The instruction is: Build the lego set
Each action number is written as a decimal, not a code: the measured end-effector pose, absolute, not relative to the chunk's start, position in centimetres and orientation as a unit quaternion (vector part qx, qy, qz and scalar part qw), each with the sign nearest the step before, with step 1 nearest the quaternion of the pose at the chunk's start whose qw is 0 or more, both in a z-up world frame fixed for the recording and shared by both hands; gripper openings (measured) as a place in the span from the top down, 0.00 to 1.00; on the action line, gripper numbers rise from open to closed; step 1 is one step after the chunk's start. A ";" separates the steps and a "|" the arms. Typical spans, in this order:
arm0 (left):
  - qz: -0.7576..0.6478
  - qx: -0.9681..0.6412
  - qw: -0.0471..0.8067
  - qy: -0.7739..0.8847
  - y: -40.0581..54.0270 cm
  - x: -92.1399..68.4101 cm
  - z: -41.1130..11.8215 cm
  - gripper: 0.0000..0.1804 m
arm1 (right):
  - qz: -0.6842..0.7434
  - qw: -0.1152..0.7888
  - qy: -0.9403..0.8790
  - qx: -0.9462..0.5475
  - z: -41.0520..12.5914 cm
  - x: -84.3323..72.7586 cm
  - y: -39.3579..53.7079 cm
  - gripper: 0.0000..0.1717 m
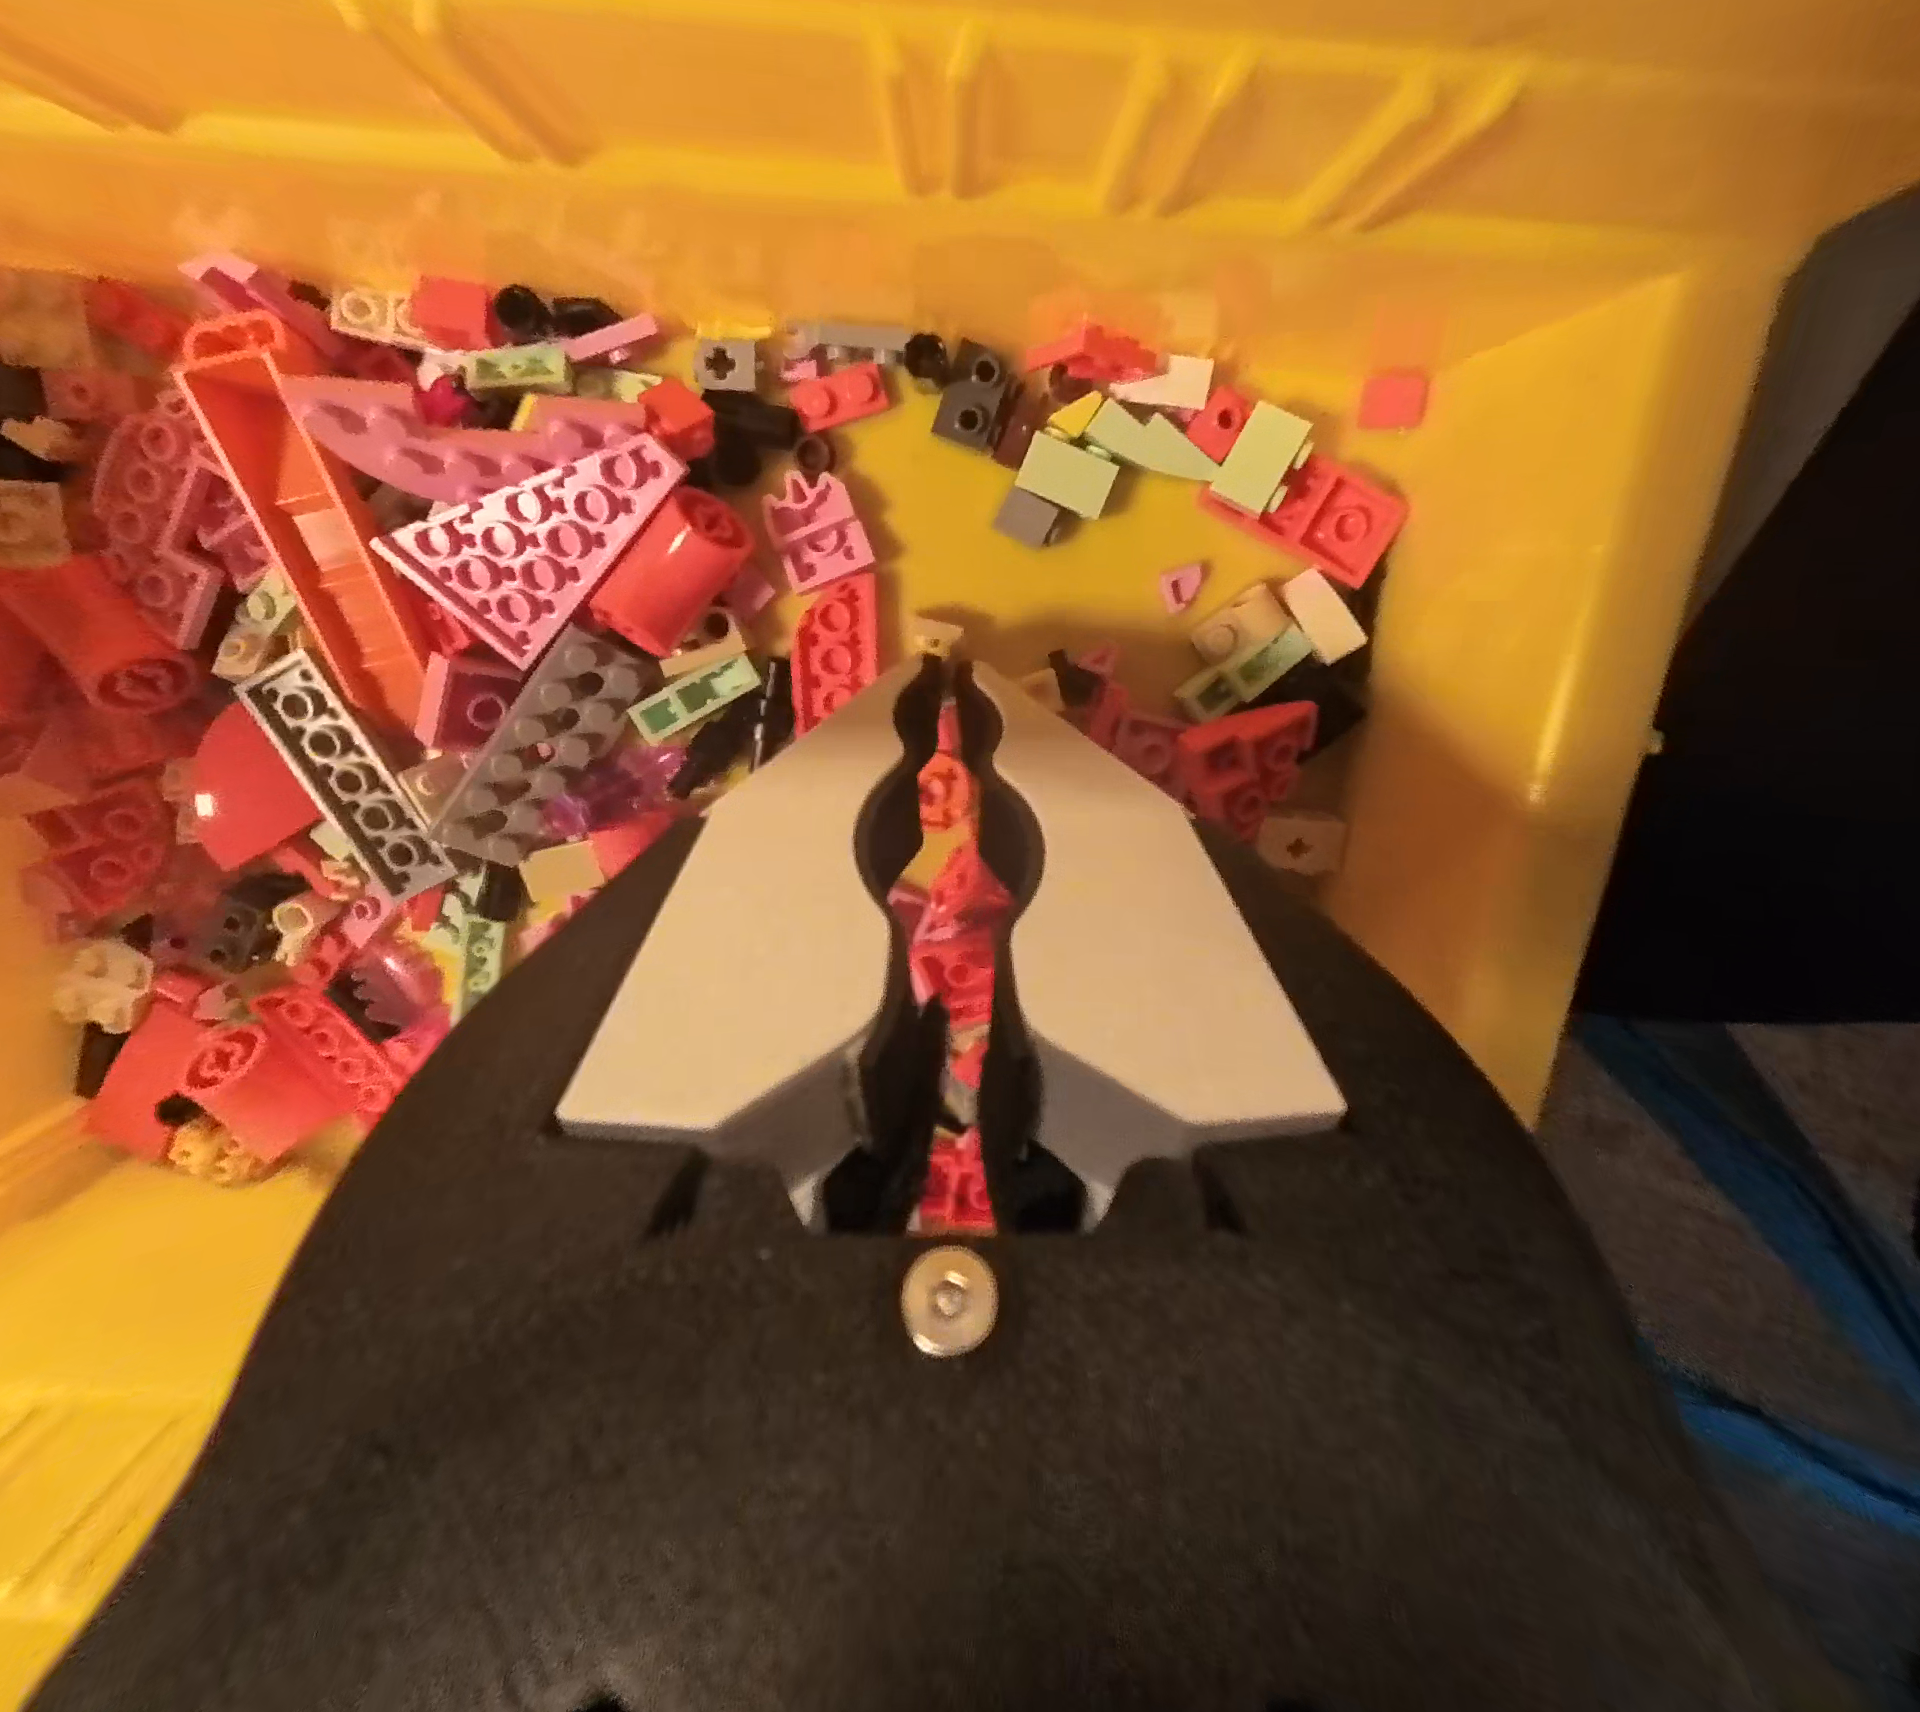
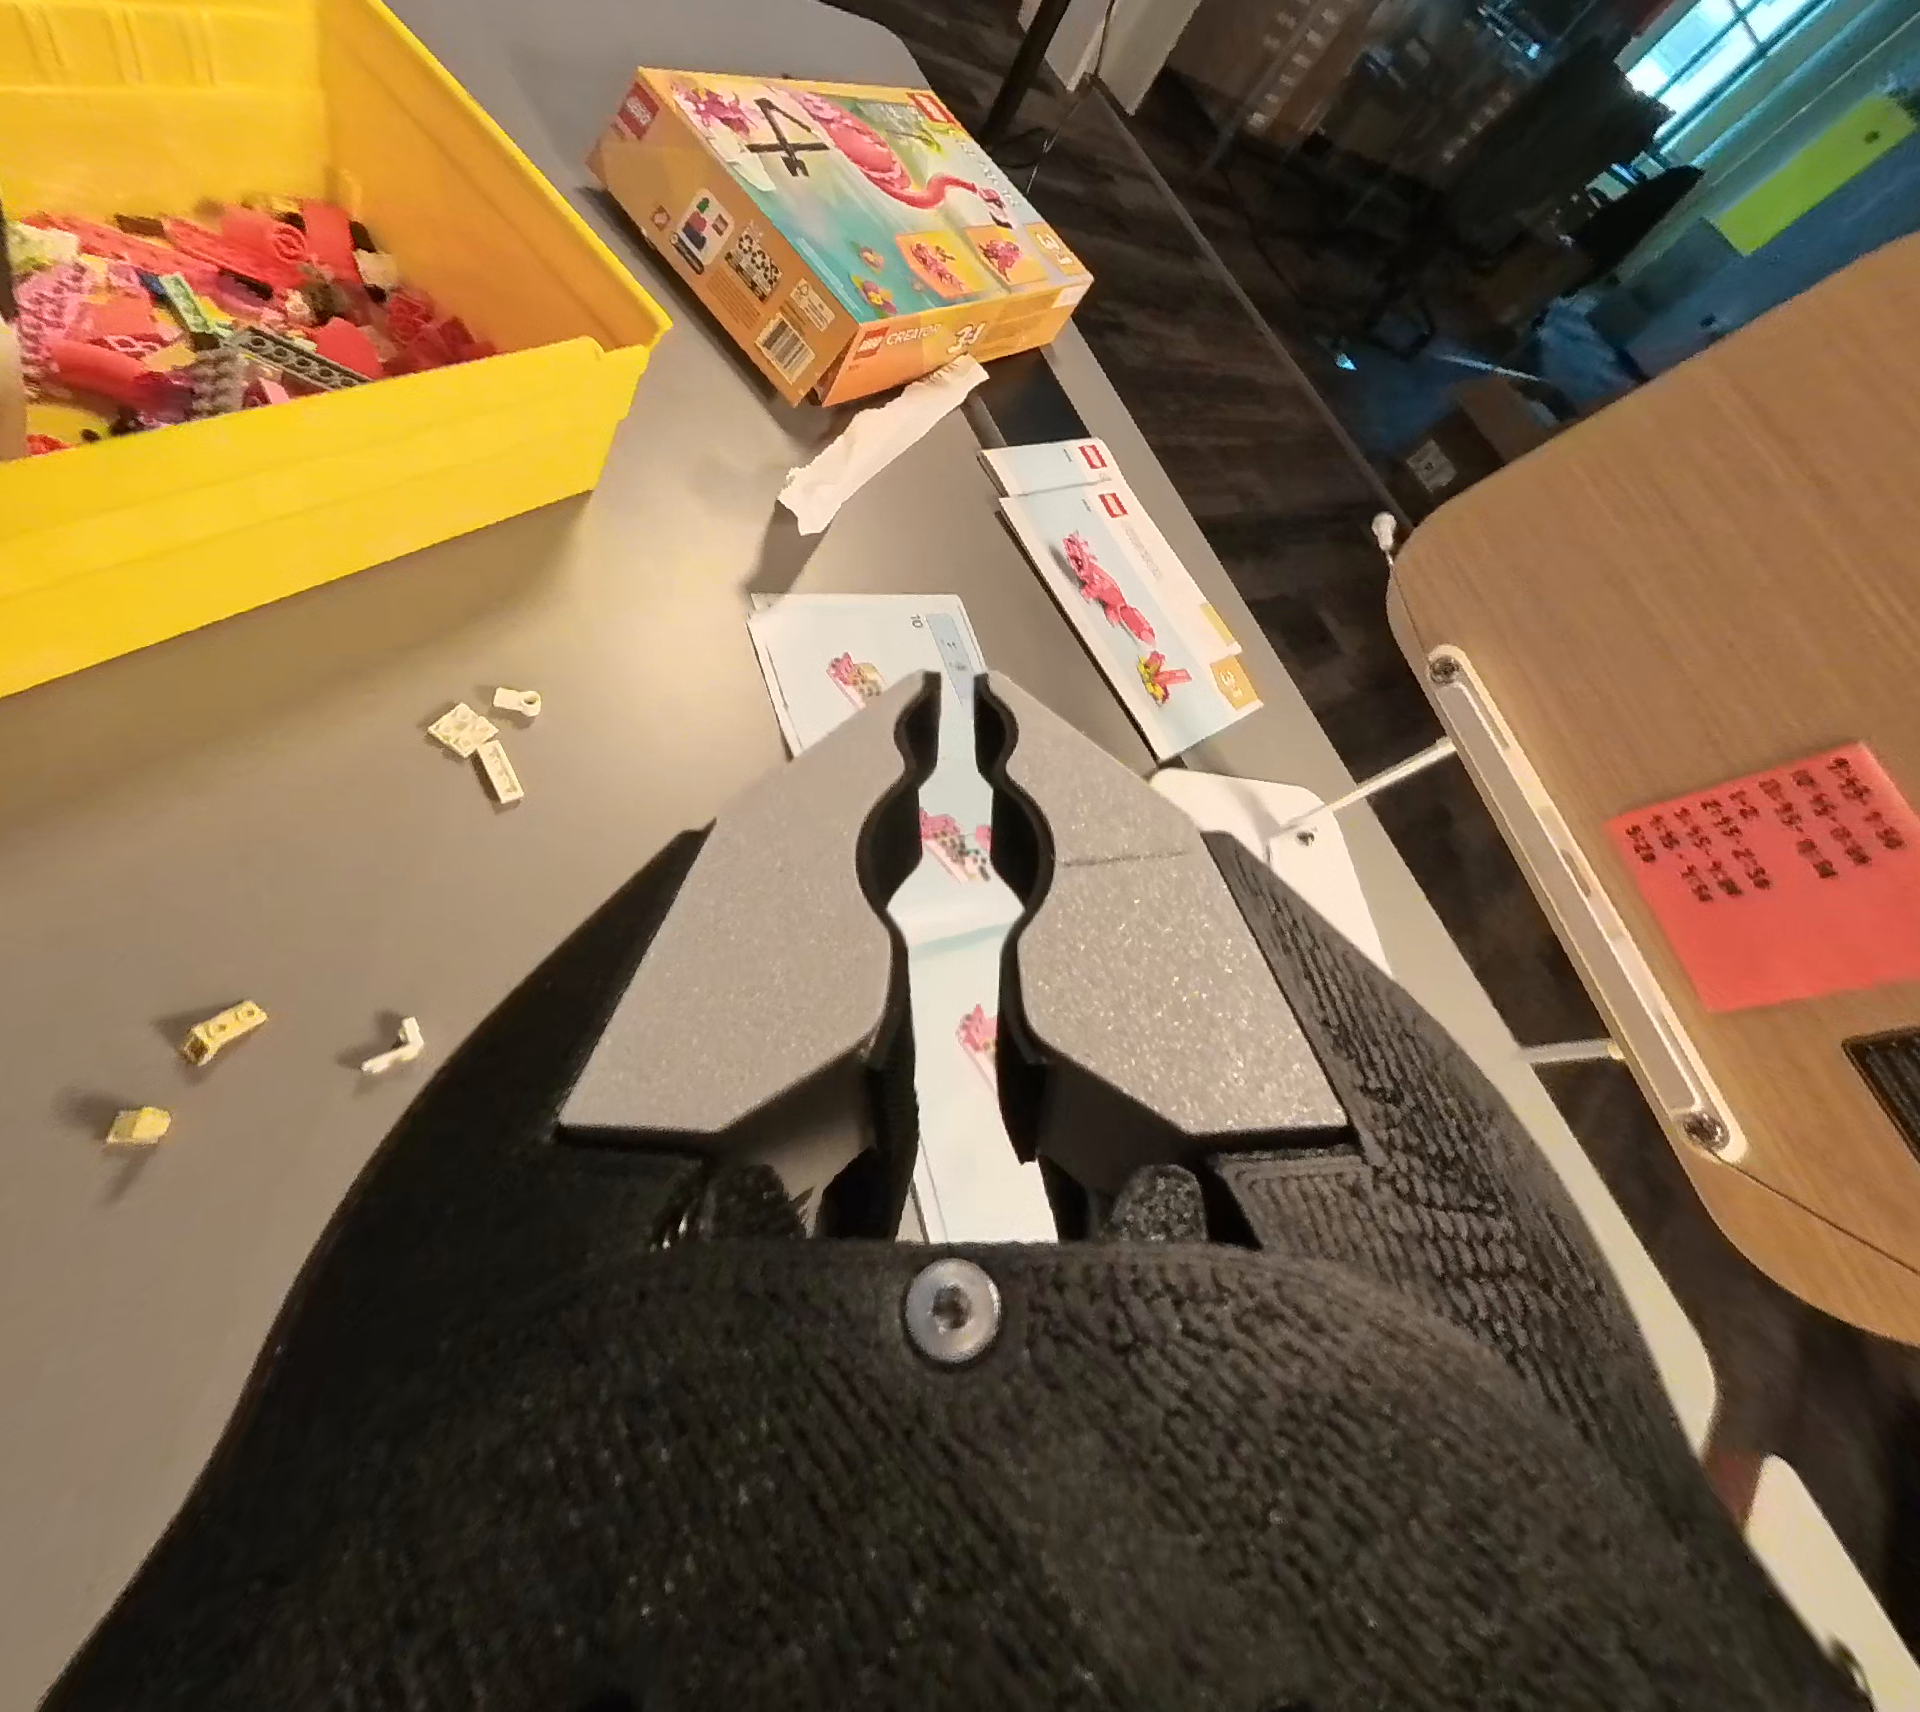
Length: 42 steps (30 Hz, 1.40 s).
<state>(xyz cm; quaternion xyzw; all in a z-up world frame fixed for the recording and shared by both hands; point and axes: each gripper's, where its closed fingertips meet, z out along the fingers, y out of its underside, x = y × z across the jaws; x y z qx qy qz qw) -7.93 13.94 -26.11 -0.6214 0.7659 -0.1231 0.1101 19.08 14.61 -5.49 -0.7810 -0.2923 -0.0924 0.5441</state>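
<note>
Down inside the yellow bin (image 1: 1039, 135), the left gripper (image 1: 943, 660) is hovering over a heap of pink, red and grey toy bricks (image 1: 436, 623), its jaws clenching a small tan piece (image 1: 938, 636) at the very tips, above a bare patch of the bin floor. Meanwhile the right gripper (image 2: 957, 683) is hanging over the grey surface (image 2: 312, 883), its jaws nearly together with only a narrow slit between them and nothing in them, above an open instruction booklet (image 2: 831, 654). Small white pieces (image 2: 483, 732) are lying left of it, and a toy box (image 2: 831, 228) is sitting beyond.
</note>
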 end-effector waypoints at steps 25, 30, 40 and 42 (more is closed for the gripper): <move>-0.108 -0.625 0.142 0.760 17.0 -8.0 -26.0 0.99 | -0.090 0.553 -0.263 -0.786 -5.5 20.9 14.5 0.98; -0.088 -0.626 0.155 0.759 19.5 -8.0 -26.0 0.99 | -0.098 0.547 -0.265 -0.788 -5.6 20.8 14.7 0.98; -0.093 -0.616 0.183 0.761 22.6 -7.0 -24.8 0.99 | -0.129 0.521 -0.253 -0.805 -6.5 21.7 15.2 0.98; -0.102 -0.609 0.187 0.764 22.5 -7.0 -24.3 0.99 | -0.135 0.515 -0.255 -0.808 -6.7 21.7 15.3 0.98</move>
